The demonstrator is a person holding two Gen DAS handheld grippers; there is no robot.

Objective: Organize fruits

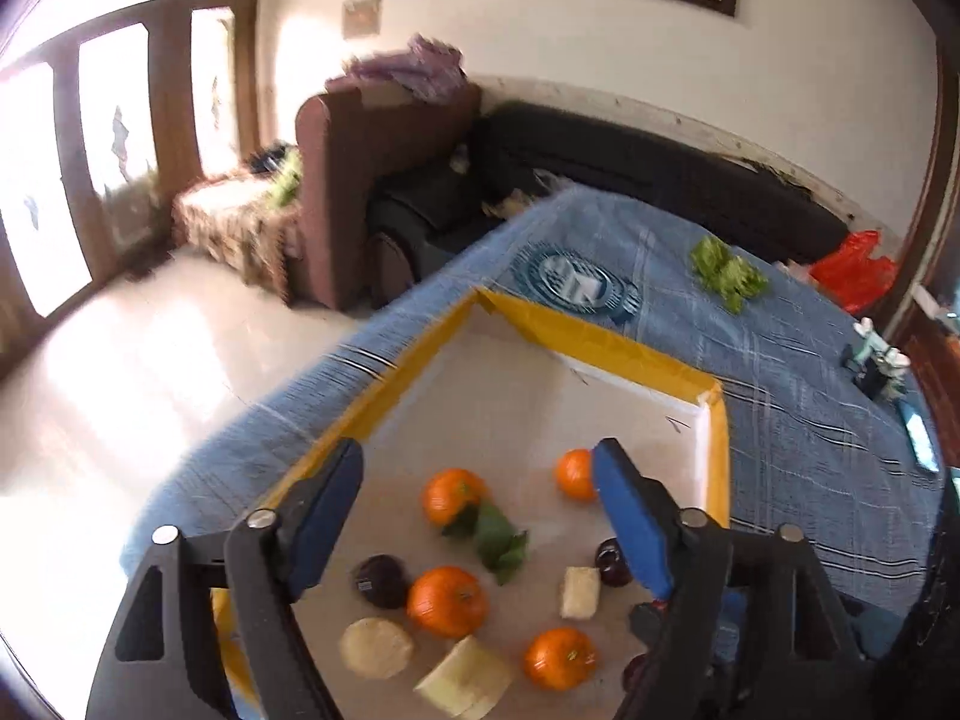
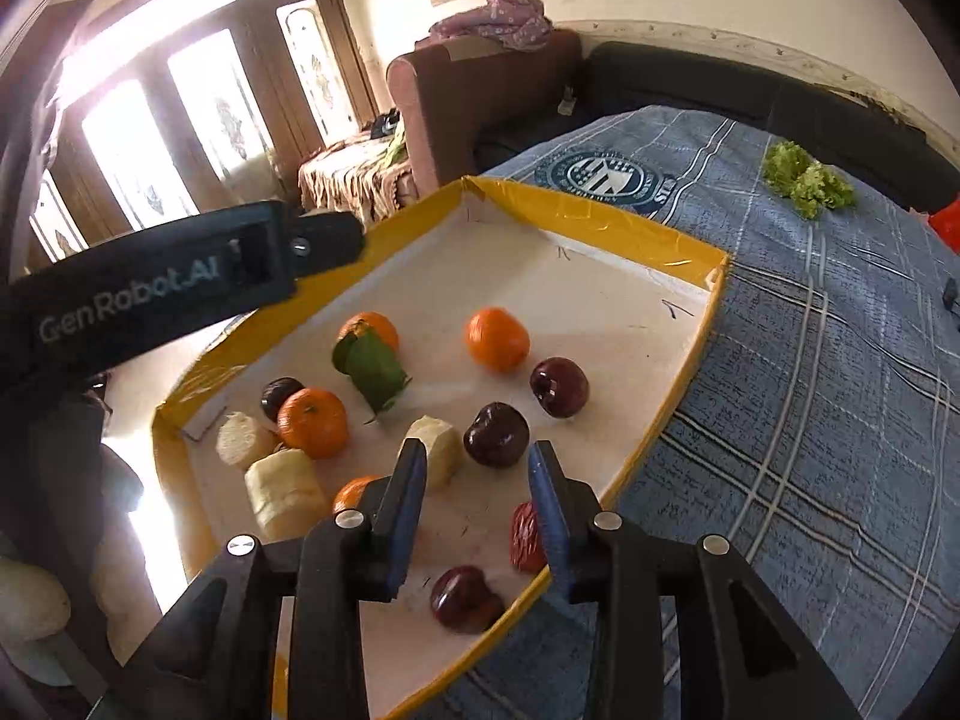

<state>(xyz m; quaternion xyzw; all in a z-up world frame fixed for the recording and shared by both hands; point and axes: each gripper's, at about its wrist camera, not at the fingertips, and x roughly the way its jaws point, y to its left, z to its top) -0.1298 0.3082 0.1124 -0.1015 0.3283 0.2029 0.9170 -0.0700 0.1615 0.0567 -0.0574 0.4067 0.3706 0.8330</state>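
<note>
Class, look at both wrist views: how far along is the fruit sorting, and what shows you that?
Barely begun, it seems. Done: all fruit sits in the yellow-edged tray, but mixed: oranges, dark plums and pale peeled chunks lie scattered, not grouped. In hand: nothing; the left gripper and right gripper are both open above the tray. Left: grouping each kind. The lettuce lies apart on the blue cloth.
</note>
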